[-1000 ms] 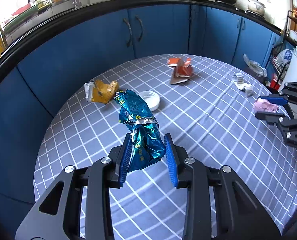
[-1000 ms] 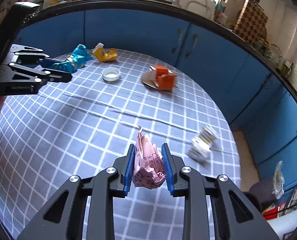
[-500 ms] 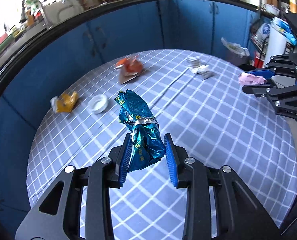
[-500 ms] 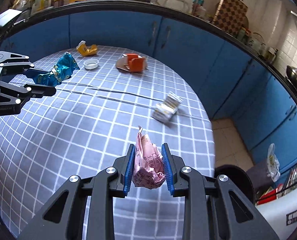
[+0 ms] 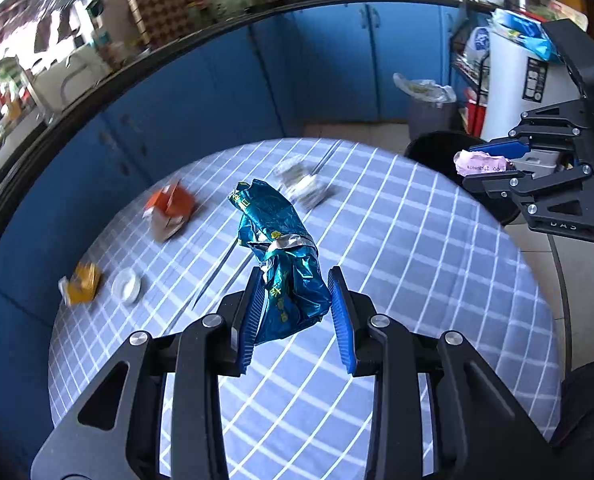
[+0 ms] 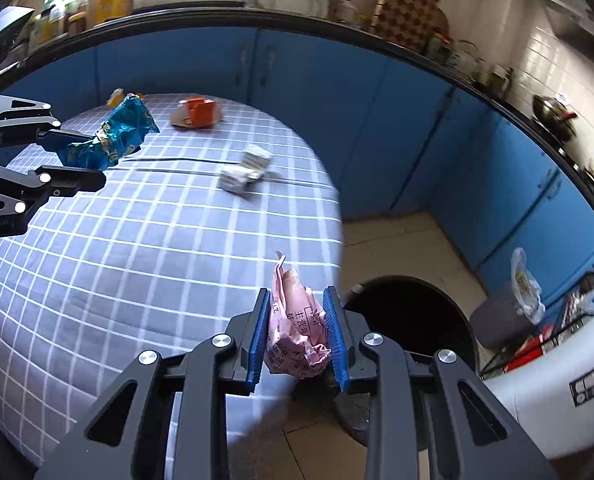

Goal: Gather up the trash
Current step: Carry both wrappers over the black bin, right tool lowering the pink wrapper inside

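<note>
— So, where is the trash at this moment?

— Two pieces are off the surface. The left gripper has its fingers pinching a crumpled blue foil wrapper, held above the checked tablecloth. The right gripper has its fingers pressed onto a wadded pink paper, which hangs over the edge of the surface.

— And the bin?

— A round black bin stands on the floor just beside the surface, below and to the right of the pink paper. Its inside is dark; I cannot tell what is in it.

— Any other containers?

— A grey bin with a clear liner stands farther off by the blue cabinets, and something pale lies in the liner's mouth. A small white dish sits on the cloth; it is blurred.

— What is left on the cloth?

— A torn orange carton, a yellow wrapper next to the dish, and a pale crumpled packet near the far edge.
</note>
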Demonstrator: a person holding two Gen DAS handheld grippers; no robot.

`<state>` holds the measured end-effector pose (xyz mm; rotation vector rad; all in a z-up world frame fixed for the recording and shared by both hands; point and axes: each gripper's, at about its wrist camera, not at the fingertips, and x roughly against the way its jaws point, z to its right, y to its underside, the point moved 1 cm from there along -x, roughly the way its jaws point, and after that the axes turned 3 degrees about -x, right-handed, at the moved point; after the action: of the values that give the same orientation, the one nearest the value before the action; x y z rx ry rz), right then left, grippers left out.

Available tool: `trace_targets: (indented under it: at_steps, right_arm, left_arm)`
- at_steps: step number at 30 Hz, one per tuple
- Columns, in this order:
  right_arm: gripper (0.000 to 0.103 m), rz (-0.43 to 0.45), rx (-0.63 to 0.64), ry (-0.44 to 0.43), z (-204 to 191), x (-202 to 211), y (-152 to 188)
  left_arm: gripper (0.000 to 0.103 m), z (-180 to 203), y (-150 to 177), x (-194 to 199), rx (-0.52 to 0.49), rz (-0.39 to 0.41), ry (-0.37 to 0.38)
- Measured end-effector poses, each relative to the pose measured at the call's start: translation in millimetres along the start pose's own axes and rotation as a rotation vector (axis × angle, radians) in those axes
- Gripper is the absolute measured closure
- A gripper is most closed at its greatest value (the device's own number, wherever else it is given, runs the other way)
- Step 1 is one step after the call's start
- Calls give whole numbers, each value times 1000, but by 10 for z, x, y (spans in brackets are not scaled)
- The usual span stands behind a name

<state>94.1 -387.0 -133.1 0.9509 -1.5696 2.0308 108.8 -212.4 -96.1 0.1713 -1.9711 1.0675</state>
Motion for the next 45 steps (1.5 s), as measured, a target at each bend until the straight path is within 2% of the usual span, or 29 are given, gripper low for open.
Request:
trace_targets:
  at_steps: [10, 22, 34, 45]
  right_arm:
    - [76, 33, -88, 54, 509, 123, 61]
    - [74, 52, -128, 84, 964, 96, 154]
    - [74, 67, -174, 86, 1275, -7, 211]
    - [74, 70, -203, 85, 1414, -54, 217]
  left_arm:
    - [69, 347, -665, -8, -95, 81, 26]
    - [69, 737, -1222, -321, -178, 85, 47]
    - [69, 1109, -1546, -623, -210, 78, 79]
    - [67, 1208, -1728, -708, -207, 88, 76]
